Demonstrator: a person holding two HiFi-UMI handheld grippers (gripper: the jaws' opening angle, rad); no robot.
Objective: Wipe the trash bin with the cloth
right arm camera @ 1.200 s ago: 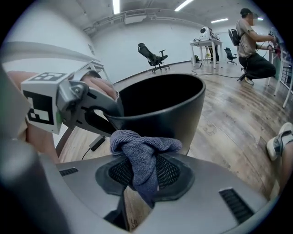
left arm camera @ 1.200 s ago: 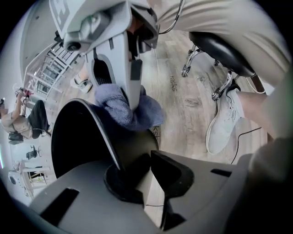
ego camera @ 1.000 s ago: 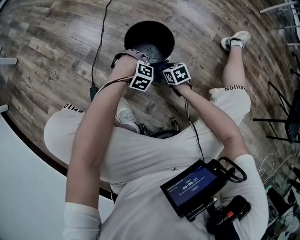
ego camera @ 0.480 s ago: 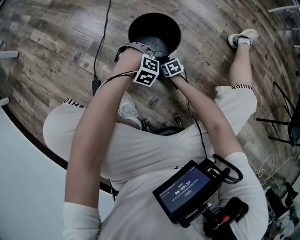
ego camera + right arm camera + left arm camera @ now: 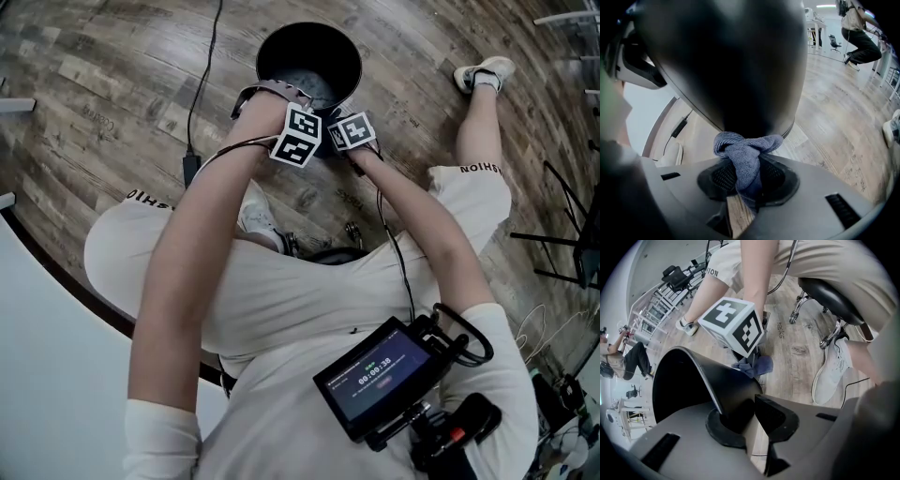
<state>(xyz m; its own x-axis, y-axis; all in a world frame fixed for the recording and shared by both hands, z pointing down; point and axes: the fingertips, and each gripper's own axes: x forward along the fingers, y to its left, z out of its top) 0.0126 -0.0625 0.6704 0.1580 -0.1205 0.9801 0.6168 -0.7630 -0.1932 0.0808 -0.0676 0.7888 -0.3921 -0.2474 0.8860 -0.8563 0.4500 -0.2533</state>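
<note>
On the wooden floor (image 5: 112, 75) before the seated person sits the black trash bin (image 5: 279, 49). Left tongs (image 5: 751, 404) clench its rim, apparently to steady it, while right tongs (image 5: 745, 183) grasp the blue-grey cloth (image 5: 746, 151) against its outer wall.

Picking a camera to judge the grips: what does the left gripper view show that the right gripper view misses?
Only the left gripper view: the left gripper clamped on the trash bin's rim, a white shoe, a stool. Only the right gripper view: the right gripper shut on the cloth, holding it against the bin's outer wall. Both: bin, cloth, wood floor.
</note>
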